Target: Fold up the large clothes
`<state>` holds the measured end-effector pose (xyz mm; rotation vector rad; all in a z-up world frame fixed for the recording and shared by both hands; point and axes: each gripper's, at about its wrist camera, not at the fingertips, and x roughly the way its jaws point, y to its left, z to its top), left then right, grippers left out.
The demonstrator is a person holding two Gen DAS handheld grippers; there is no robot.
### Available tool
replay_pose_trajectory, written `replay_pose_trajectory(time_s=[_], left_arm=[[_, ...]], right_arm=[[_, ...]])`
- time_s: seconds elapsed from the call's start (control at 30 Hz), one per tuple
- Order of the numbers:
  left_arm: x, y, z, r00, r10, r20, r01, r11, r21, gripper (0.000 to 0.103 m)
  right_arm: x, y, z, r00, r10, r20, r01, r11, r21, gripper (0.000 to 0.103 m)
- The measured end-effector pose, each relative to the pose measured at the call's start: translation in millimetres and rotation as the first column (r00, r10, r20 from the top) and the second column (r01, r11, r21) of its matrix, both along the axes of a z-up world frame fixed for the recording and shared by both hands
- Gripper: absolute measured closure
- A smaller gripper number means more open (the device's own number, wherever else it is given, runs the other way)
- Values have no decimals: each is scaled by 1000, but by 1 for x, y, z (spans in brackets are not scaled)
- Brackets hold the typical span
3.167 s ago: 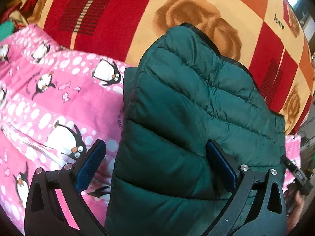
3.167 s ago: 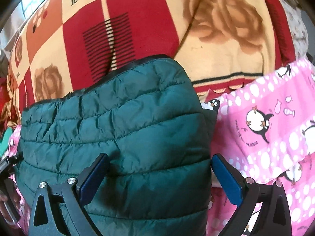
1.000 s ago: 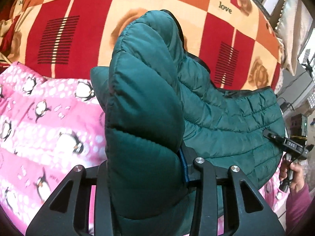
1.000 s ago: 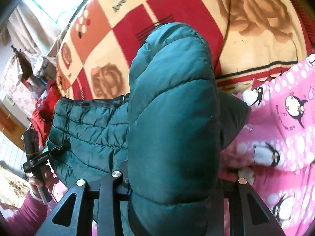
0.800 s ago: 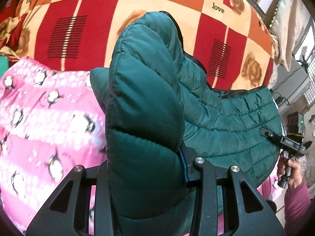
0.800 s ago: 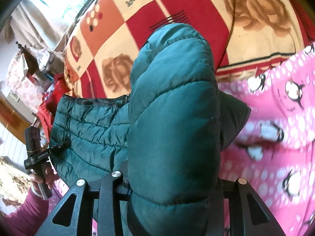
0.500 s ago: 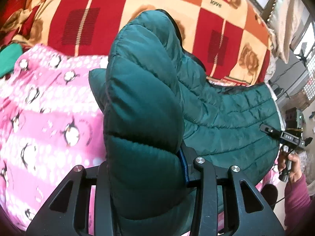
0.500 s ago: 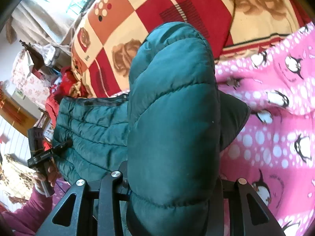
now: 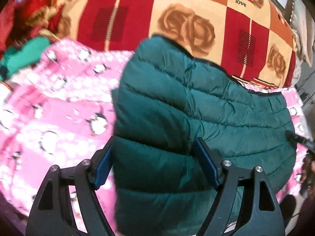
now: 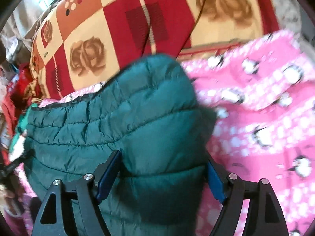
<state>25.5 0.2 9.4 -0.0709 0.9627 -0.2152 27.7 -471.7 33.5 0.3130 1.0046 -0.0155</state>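
A dark green quilted puffer jacket [image 9: 196, 118] lies folded on the pink penguin blanket [image 9: 49, 108]. My left gripper [image 9: 155, 167] is open, its blue pads standing on either side of the jacket's near left corner. In the right wrist view the same jacket [image 10: 137, 118] fills the middle. My right gripper [image 10: 160, 177] is open too, its pads astride the jacket's near right corner. Both views are blurred by motion.
A red, orange and cream rose-patterned blanket [image 9: 177, 15] covers the bed behind the jacket; it also shows in the right wrist view [image 10: 137, 19]. Green and red clothes [image 9: 25, 53] are heaped at the far left. The right gripper's tip [image 9: 299, 139] shows at the jacket's right edge.
Both grippers were shut on lifted bunches of the jacket; now both have opened and the jacket has dropped flat onto the pink blanket. The views have shifted toward the near edge.
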Motion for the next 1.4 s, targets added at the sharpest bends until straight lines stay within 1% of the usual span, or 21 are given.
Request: replay_pose_trajectory(time_s=[0.07, 0.13, 0.23, 0.3, 0.37, 0.53, 0.7, 0.93, 1.17, 1.4], left_arm=[[-9, -4, 14, 998, 15, 59, -19, 998, 59, 24], [-21, -4, 24, 993, 28, 112, -39, 995, 95, 24], [-34, -16, 37, 986, 37, 163, -54, 994, 100, 24], [-40, -25, 39, 984, 36, 174, -55, 993, 105, 24], [-44, -35, 40, 982, 40, 183, -61, 992, 110, 24], [-57, -57, 33, 976, 48, 214, -72, 992, 107, 24], [-68, -70, 27, 970, 56, 238, -90, 987, 131, 24], [-71, -75, 18, 969, 65, 238, -98, 987, 130, 24], [-74, -76, 19, 964, 77, 256, -114, 984, 135, 24], [-74, -76, 20, 963, 79, 257, -117, 984, 134, 24]], right_arm=[[-7, 6, 19, 999, -12, 47, 15, 998, -63, 24], [-15, 12, 34, 996, -20, 82, 29, 993, -117, 22], [-25, 30, 50, 991, -10, 136, 29, 990, -136, 14], [-31, 46, 54, 988, -11, 154, 35, 988, -152, 12], [-31, 64, 54, 987, -7, 161, 34, 986, -164, 12], [-40, 99, 47, 981, -9, 196, 36, 990, -133, 12], [-41, 123, 34, 981, 8, 193, 22, 987, -157, 12], [-43, 131, 29, 980, 1, 200, 36, 983, -181, 12], [-42, 137, 27, 980, 8, 200, 33, 979, -202, 11], [-41, 140, 24, 981, 17, 194, 25, 977, -212, 11]])
